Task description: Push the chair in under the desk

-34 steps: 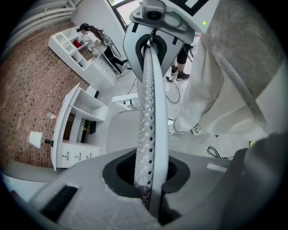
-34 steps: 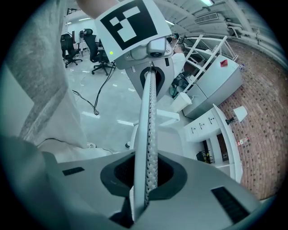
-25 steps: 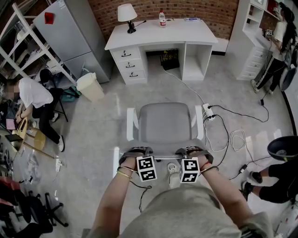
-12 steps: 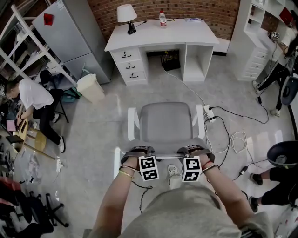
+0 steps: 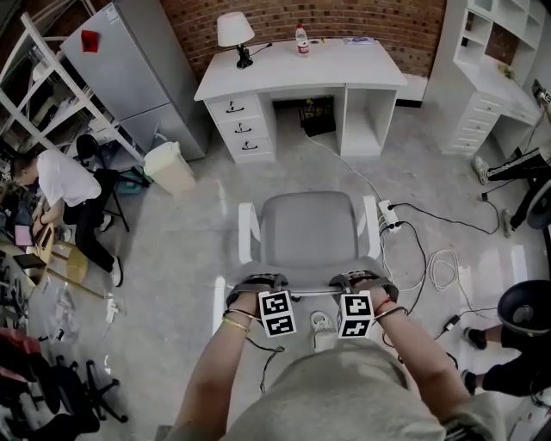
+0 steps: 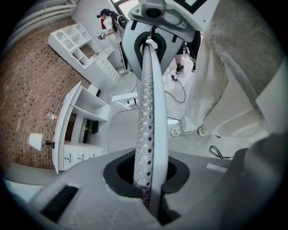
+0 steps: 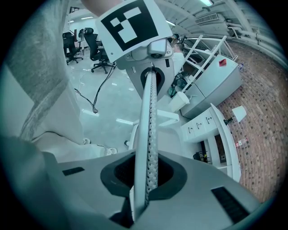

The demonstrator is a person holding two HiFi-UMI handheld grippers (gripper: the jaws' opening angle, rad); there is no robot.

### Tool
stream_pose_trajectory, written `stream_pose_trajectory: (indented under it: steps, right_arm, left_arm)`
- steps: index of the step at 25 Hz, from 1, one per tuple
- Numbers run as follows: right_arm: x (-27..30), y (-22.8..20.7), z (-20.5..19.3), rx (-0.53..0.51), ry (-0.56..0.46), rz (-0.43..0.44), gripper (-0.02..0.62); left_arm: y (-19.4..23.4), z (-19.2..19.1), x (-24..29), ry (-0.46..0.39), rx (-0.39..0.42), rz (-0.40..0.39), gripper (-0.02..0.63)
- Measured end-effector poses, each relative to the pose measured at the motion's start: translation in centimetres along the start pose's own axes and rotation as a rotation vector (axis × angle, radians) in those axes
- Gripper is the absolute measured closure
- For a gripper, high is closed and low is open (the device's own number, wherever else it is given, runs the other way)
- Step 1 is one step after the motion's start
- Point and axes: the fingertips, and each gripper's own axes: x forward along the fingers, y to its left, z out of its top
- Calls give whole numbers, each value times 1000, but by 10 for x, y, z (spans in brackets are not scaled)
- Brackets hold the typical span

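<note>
A grey-seated, white-framed chair [image 5: 308, 228] with white armrests is gripped along the top edge of its thin, perforated backrest [image 5: 307, 292]. The left gripper [image 5: 256, 282] is closed on the left end of that edge, and the right gripper [image 5: 362, 281] on the right end. In each gripper view the perforated strip is seen edge-on, running down into the dark recess between the jaws. There it is pinched from both sides. Both grippers are pointed steeply downward. A bare stretch of the backrest's edge is left showing between them, and the seat is spread out just beyond them.

The white wooden desk [image 5: 344, 73] with three drawers is set well ahead of the grippers, past the chair. A stretch of pale, glossy floor [image 5: 198, 224] is left between the chair and the desk's open kneehole, with which the chair is roughly lined up. A white-shaded lamp [image 5: 229, 26] is placed on the desktop ahead of the left gripper, with a small red-labelled bottle [image 5: 302, 36] beside it.

A white power strip [image 5: 385, 212] with trailing cables is laid on the floor ahead of the right gripper, just beside the chair's right armrest. A beige lidded bin [image 5: 168, 164] is seen ahead and to the left of the left gripper. A person [image 5: 62, 179] in a white top is crouched far out on that same side.
</note>
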Motion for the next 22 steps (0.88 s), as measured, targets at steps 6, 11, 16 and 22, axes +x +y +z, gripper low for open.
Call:
stream_pose_trajectory:
  steps: [6,11,16,22]
  right_arm:
    - [2,-13,-11,-5,-4,9,566]
    - [4,-28,-22,-16,-6,7,566]
    - [8,-39,-28,-24,-9,5,566]
    - [12,-53,-40,-31,-6,-3,566]
  left_arm:
    - [14,8,6,4,-7,3,572]
    - [28,16,12,7,-12,6,573]
    - [39,20,18,7,-12,15,575]
    - [52,26,25,11,-15,17,577]
